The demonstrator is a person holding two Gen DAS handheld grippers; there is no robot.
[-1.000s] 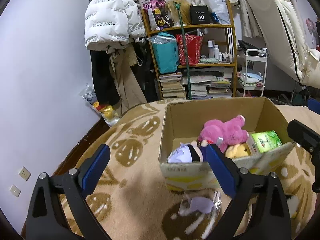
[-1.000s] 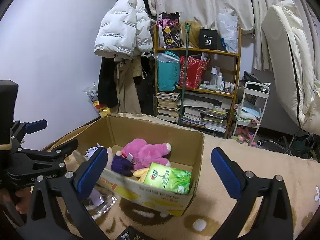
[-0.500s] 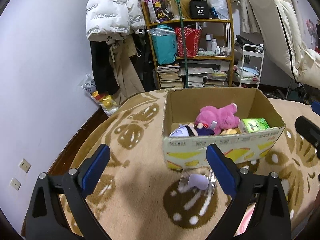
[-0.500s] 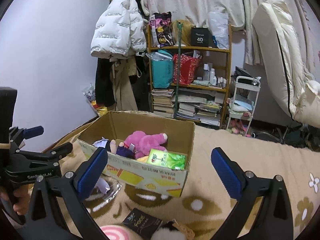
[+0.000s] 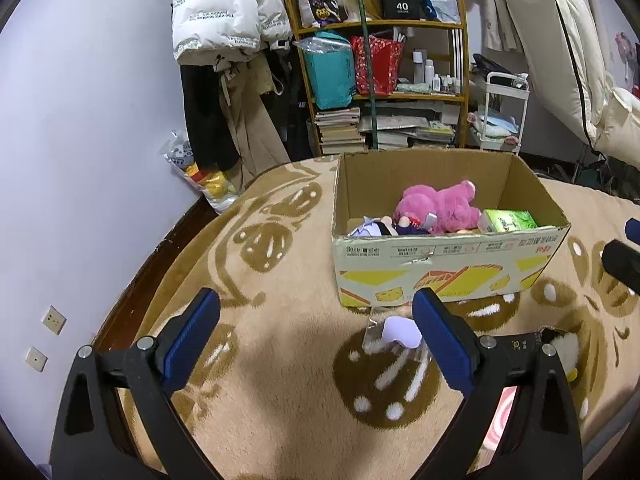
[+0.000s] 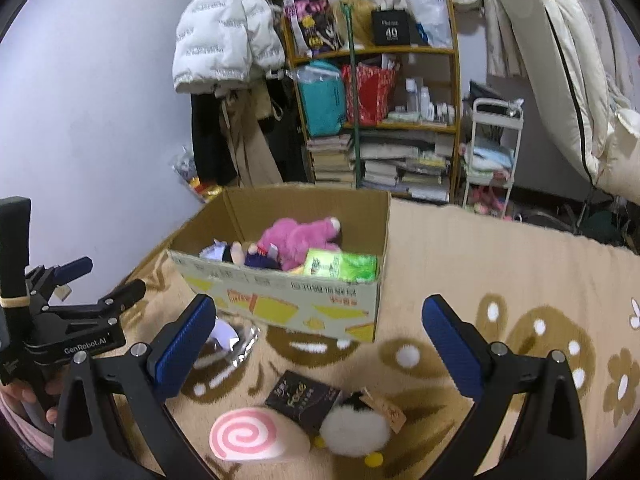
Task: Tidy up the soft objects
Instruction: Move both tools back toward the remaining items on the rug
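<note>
A cardboard box (image 5: 448,268) (image 6: 280,300) stands on the patterned blanket and holds a pink plush bear (image 5: 440,206) (image 6: 298,238), a small dark-haired doll (image 5: 384,226) and a green tissue pack (image 5: 508,220) (image 6: 340,266). In front of the box lie a clear plastic bag with a pale item (image 5: 400,334) (image 6: 230,338), a pink swirl roll plush (image 6: 248,436), a white fluffy penguin plush (image 6: 354,428) and a black packet (image 6: 304,398). My left gripper (image 5: 316,340) is open and empty above the blanket. My right gripper (image 6: 320,346) is open and empty above the loose toys.
A wooden shelf (image 5: 384,80) with books and bags stands behind the bed. A white puffer jacket (image 5: 224,8) hangs at the wall. A white trolley (image 6: 492,152) and a propped mattress (image 6: 560,60) stand at the right. The left gripper's body (image 6: 60,328) shows at the right view's left edge.
Both grippers have pulled back from the box and tilted down. The box looks smaller, and the swirl plush, penguin and black packet have come into view in front of it.
</note>
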